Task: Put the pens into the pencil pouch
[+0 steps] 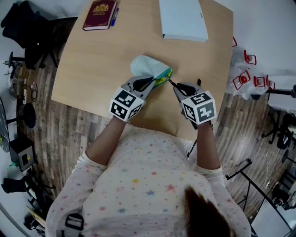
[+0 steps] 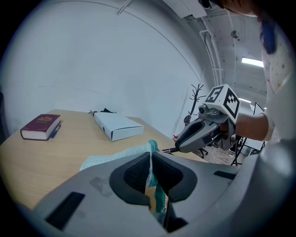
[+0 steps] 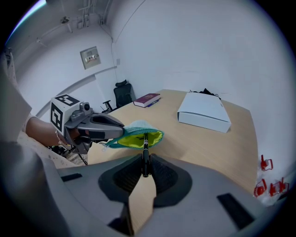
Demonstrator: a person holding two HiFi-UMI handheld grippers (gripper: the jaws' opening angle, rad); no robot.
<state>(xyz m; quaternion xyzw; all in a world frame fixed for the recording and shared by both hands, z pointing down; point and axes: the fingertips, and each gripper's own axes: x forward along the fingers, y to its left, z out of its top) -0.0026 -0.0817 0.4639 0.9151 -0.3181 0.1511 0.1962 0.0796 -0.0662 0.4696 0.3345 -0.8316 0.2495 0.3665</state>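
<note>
A pale teal pencil pouch (image 1: 149, 67) with a yellow-green lining (image 3: 135, 138) is held up off the wooden table (image 1: 115, 55). My left gripper (image 1: 149, 84) is shut on the pouch's edge (image 2: 151, 152), keeping its mouth open toward the right. My right gripper (image 1: 177, 88) is shut on a black pen (image 3: 145, 155). The pen's tip (image 1: 169, 82) points into the pouch's open mouth. In the left gripper view the right gripper (image 2: 200, 134) and the pen (image 2: 167, 150) come in from the right.
A white box (image 1: 183, 19) lies at the table's far side. A dark red book (image 1: 99, 14) with a blue pen (image 1: 114, 16) beside it sits at the far left corner. Red clips (image 1: 247, 74) lie off the right edge, above the wooden floor.
</note>
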